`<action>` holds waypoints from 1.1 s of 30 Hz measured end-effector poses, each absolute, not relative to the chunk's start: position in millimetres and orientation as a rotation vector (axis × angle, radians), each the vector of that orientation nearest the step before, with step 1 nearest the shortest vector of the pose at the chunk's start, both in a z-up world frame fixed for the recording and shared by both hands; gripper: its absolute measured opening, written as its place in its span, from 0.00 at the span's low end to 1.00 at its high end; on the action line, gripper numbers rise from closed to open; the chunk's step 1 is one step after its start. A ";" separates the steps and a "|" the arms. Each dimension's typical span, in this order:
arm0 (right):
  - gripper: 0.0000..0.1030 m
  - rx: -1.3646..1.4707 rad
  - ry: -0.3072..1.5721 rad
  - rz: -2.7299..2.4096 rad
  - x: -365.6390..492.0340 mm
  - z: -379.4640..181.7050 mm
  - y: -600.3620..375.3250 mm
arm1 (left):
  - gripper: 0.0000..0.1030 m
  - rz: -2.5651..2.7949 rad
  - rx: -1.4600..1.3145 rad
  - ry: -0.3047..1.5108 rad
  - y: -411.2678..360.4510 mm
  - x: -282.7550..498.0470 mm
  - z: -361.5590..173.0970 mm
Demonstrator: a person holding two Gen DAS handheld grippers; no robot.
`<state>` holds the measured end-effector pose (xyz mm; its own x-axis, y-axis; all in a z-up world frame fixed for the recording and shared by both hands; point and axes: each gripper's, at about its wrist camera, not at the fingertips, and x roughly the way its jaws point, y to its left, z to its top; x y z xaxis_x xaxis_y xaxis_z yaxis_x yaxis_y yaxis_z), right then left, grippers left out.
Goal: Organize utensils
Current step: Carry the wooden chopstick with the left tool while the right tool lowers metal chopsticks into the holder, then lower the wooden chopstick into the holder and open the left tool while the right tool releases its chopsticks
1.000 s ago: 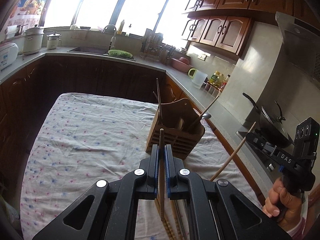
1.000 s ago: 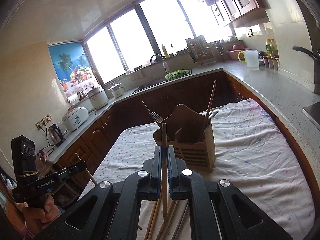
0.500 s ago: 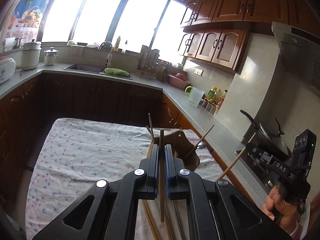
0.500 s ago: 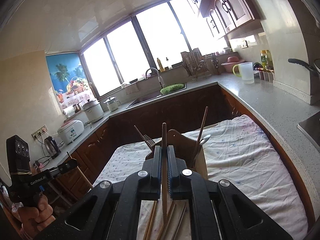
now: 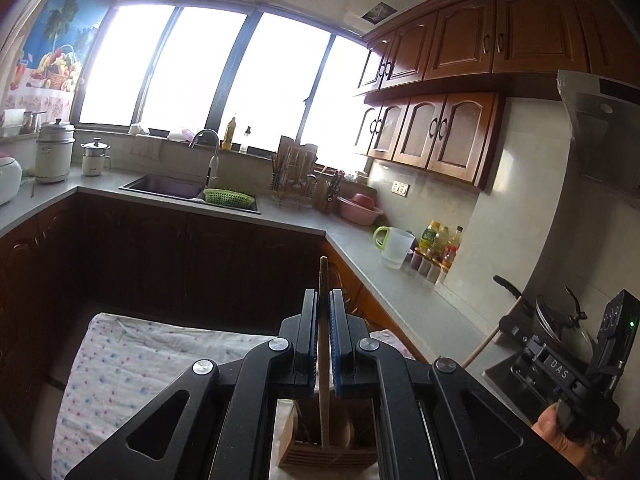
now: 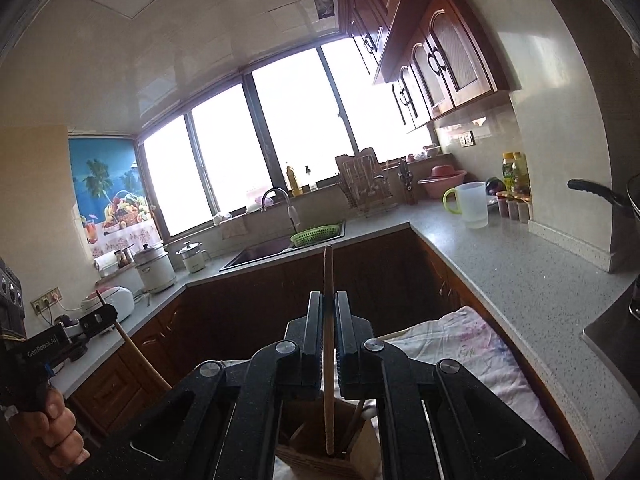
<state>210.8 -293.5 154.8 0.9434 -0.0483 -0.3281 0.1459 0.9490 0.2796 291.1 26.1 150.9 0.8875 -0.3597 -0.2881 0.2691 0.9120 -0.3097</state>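
My left gripper (image 5: 323,296) is shut on a wooden chopstick (image 5: 323,274) that stands upright between its pads. The chopstick's lower end hangs just over the wooden utensil holder (image 5: 304,454), which shows through the frame of the gripper. My right gripper (image 6: 329,296) is likewise shut on an upright chopstick (image 6: 328,268) above the same holder (image 6: 316,458), where other utensils stand. In the left wrist view, the right gripper (image 5: 508,326) appears at the right edge with its slanted chopstick (image 5: 490,338). The left gripper (image 6: 106,315) appears at the left of the right wrist view.
The holder stands on a table under a floral cloth (image 5: 132,364). A grey L-shaped counter (image 6: 500,264) wraps around it, with a sink (image 5: 168,188), a green basket (image 5: 228,198), a white jug (image 6: 472,204) and a wok (image 5: 560,320). A hand (image 6: 56,428) grips the left tool.
Both grippers rose and moved forward with their chopsticks. The holder slid from mid-view to beneath the jaws. The loose chopsticks on the cloth dropped out of sight.
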 end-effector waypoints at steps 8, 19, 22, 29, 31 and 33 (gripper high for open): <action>0.05 0.287 0.356 -0.116 229.6 111.3 -290.9 | 0.03 -0.284 -0.287 0.398 -1.8 340.7 85.5; 0.05 0.319 0.459 -0.132 237.8 52.6 -294.6 | 0.04 -0.284 -0.288 0.495 -10.6 376.7 43.9; 0.05 0.326 0.465 -0.133 238.0 52.0 -295.8 | 0.04 -0.283 -0.279 0.513 -12.3 383.1 44.0; 0.05 0.330 0.480 -0.136 242.0 53.5 -298.0 | 0.05 -0.280 -0.280 0.521 -11.9 390.9 51.7; 0.06 0.338 0.483 -0.137 242.5 52.7 -299.1 | 0.05 -0.278 -0.276 0.522 -12.5 391.8 51.8; 0.06 0.345 0.487 -0.137 243.0 52.1 -299.8 | 0.05 -0.278 -0.277 0.522 -10.0 388.2 49.6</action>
<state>243.0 -299.8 52.1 0.8759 -0.0472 -0.4802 0.2102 0.9331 0.2918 388.2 -10.0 49.6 0.8311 -0.3281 -0.4490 0.1885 0.9258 -0.3275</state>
